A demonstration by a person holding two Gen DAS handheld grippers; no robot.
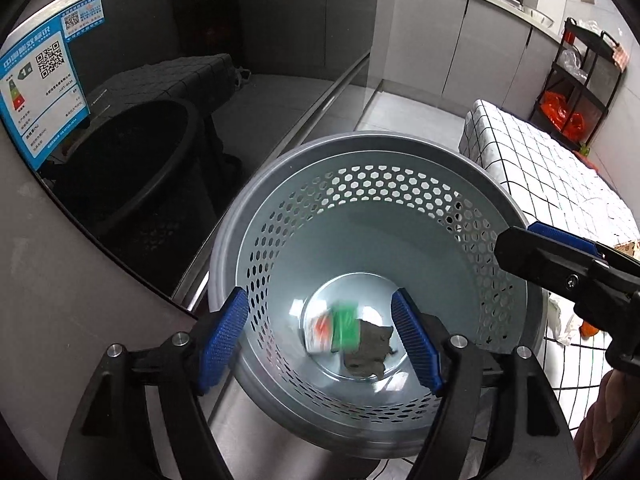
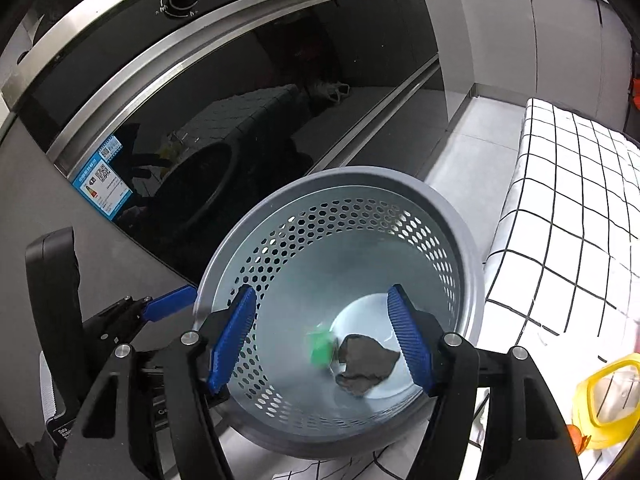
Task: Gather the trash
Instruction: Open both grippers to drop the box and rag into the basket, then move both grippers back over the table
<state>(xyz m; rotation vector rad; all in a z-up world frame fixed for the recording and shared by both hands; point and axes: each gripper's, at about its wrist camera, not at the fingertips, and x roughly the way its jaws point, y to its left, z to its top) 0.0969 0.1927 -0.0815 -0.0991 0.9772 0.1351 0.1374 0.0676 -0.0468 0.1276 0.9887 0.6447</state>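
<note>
A grey perforated trash bin (image 1: pixel 360 140) stands on the floor beneath both grippers. On its bottom lie a crumpled grey scrap (image 1: pixel 370 350), a blurred green packet (image 1: pixel 344 326) and a red-and-white wrapper (image 1: pixel 319 330). My left gripper (image 1: pixel 320 344) hangs open over the bin's mouth, its blue pads wide apart with nothing between them. My right gripper (image 2: pixel 322 342) is open over the same bin (image 2: pixel 340 174), above the grey scrap (image 2: pixel 366 364) and the blurred green packet (image 2: pixel 320 346). Each gripper shows at the edge of the other's view.
An oven with a dark glass door (image 2: pixel 280 80) and a blue energy label (image 1: pixel 36 92) stands behind the bin. To the right, a table under a black-and-white checked cloth (image 2: pixel 568 200) holds a yellow-rimmed object (image 2: pixel 608 392). A black shelf cart (image 1: pixel 580 88) holds orange bags.
</note>
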